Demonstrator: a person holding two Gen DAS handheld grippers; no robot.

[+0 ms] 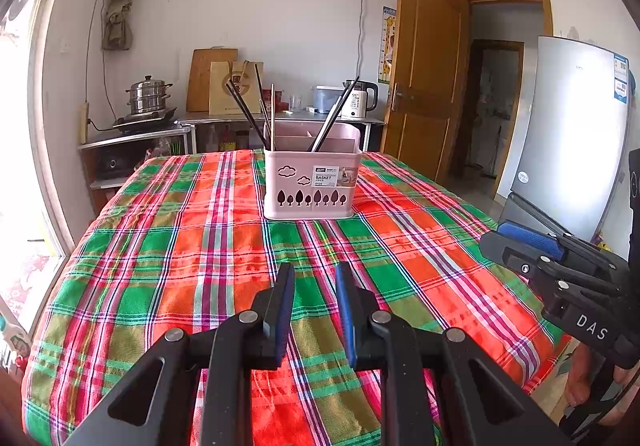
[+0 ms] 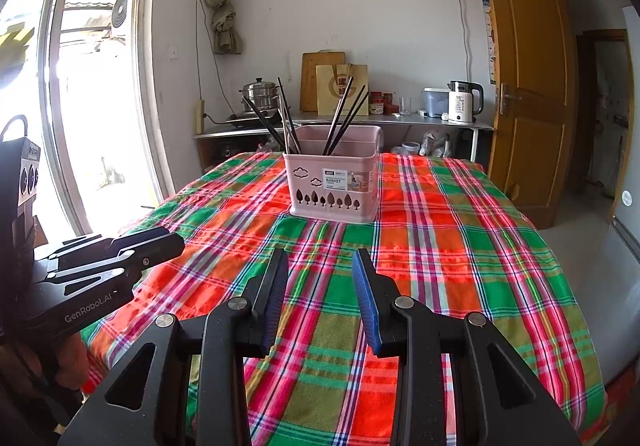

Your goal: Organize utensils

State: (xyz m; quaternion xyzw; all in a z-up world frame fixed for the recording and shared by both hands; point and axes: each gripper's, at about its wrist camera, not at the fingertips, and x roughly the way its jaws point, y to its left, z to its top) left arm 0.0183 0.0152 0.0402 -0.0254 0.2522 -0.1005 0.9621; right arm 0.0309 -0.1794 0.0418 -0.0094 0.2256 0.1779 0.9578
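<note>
Your left gripper [image 1: 314, 278] has its two fingers [image 1: 285, 300] close together with a thin gap between them, and nothing is in that gap. Your right gripper [image 2: 320, 264] has its fingers [image 2: 276, 286] a bit wider apart, and they hold nothing too. Both grippers hang over the near end of the table, above the bright checked cloth [image 1: 168, 246] in red, green and pink. They do not touch the cloth or anything on it. Each camera sees the other gripper at the side: your right one shows at the right edge of the left view, and your left one shows at the left edge of the right view. Farther off, near the middle of the far end of the table, stands a pink basket [image 1: 312, 186] with little tree shapes cut into its front and a white label on it. It is well apart from both grippers. Inside it stand dark chopsticks [image 1: 244, 108] in its left part, leaning left, and more chopsticks [image 1: 334, 116] in its right part, leaning right. A few lighter sticks stand straight beside the left bunch. Behind the table is a counter with a steel pot [image 1: 148, 96] on the left and a white kettle [image 1: 358, 100] on the right. A brown door [image 1: 428, 74] stands open at the far right.
</note>
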